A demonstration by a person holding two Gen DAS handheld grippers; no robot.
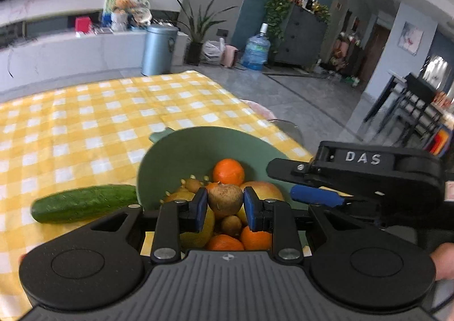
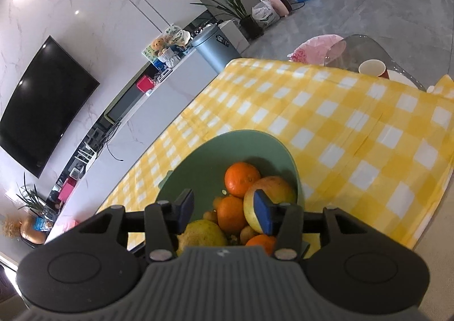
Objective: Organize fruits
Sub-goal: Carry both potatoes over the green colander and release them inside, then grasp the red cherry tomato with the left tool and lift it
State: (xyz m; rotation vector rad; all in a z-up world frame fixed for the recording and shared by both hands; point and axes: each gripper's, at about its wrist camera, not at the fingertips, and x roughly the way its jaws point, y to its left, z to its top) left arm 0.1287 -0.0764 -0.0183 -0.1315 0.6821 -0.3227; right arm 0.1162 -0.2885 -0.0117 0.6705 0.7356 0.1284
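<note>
Big yellow-and-white checked tablecloth (image 1: 85, 128) covers the table, and a green bowl (image 1: 181, 151) full of fruit sits near its front edge. A cucumber (image 1: 82, 203) lies on the cloth just left of the bowl, its end touching the bowl's wall. Off at the far corner there's a paper cup (image 2: 371, 68) beside a pink plate (image 2: 317, 46).

The gripper bodies cut off the near half of the bowl in both views, so the lower fruit is hard to sort out; something spiky and yellow peeks up behind the left finger.

Left gripper (image 1: 225, 204) is clamped on a brownish round fruit (image 1: 225, 199), pads pressing both sides, right over the pile. An orange (image 1: 228, 170) sits behind it. Right gripper (image 2: 224, 209) hangs over the bowl with jaws apart, nothing pinched; its right pad overlaps a yellow-pink fruit (image 2: 272, 187), with 2 oranges between the fingers.
</note>
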